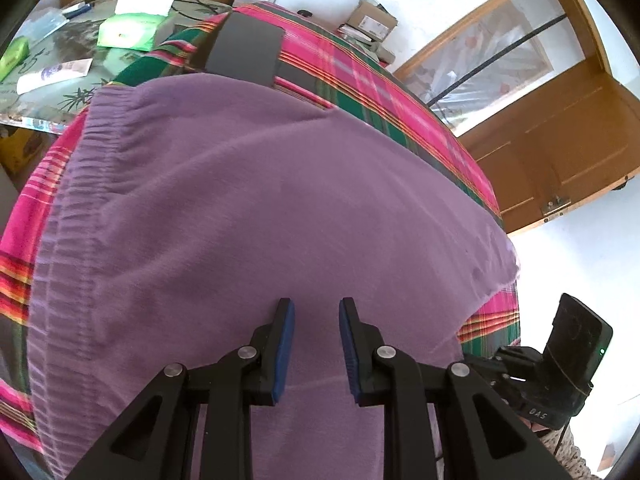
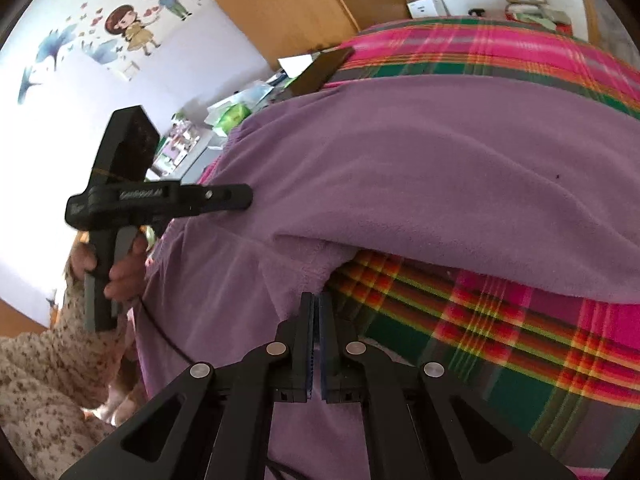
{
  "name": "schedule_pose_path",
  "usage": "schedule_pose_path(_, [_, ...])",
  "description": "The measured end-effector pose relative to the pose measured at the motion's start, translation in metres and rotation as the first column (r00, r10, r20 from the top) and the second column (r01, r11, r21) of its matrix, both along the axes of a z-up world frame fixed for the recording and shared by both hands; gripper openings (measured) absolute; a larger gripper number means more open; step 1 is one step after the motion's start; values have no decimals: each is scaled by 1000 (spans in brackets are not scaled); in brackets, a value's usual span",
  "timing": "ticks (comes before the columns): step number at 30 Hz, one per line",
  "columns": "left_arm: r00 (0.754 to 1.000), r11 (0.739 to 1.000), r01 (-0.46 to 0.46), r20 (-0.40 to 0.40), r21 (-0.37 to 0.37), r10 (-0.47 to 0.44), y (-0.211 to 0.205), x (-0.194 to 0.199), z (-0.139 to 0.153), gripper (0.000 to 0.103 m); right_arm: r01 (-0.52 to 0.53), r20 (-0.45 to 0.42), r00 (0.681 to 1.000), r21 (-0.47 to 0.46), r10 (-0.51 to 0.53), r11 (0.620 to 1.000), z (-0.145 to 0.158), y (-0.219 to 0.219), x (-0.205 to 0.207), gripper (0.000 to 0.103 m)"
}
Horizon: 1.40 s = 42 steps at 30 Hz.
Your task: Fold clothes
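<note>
Purple trousers (image 1: 256,208) with a gathered waistband (image 1: 80,184) lie spread on a pink and green plaid cloth (image 1: 360,76). My left gripper (image 1: 317,314) hovers over the trousers' near part. It is open, its blue pads apart with nothing pinched between them. In the right wrist view, a folded-over layer of the trousers (image 2: 420,168) lies above a lower flap. My right gripper (image 2: 318,300) is shut, its tips meeting at the hem of that flap. The left gripper (image 2: 244,194), held by a hand (image 2: 120,272), is over the trousers' left side.
A grey flat slab (image 1: 248,50) lies at the plaid cloth's far end. Beyond it, a side table (image 1: 80,64) holds green packets and papers. Cardboard boxes (image 1: 372,20) stand by the wall, with a wooden door (image 1: 560,140) on the right. Bare plaid (image 2: 500,340) shows beside my right gripper.
</note>
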<state>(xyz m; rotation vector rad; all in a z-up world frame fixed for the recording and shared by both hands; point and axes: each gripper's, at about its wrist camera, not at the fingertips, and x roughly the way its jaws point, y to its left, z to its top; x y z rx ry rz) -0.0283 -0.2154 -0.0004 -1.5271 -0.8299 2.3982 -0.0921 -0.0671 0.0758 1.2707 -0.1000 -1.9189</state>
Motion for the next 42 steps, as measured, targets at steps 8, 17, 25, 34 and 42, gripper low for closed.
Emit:
schedule_pose_path(8, [996, 994, -86, -42, -63, 84, -38, 12, 26, 24, 69, -56, 996, 20, -68, 997, 15, 19, -9, 6])
schedule_pose_path(17, [979, 965, -203, -49, -167, 197, -92, 16, 50, 24, 136, -183, 977, 141, -110, 981, 36, 21, -40, 21])
schedule_pose_path(25, [974, 969, -219, 37, -110, 224, -116, -15, 27, 24, 191, -109, 978, 122, -178, 974, 16, 19, -67, 23])
schedule_pose_path(34, [971, 973, -218, 87, -77, 224, -122, -26, 6, 24, 208, -72, 977, 97, -201, 973, 11, 14, -71, 23])
schedule_pose_path(42, [965, 969, -248, 86, -2, 248, -126, -11, 1, 25, 214, -70, 975, 41, -211, 976, 13, 8, -54, 23])
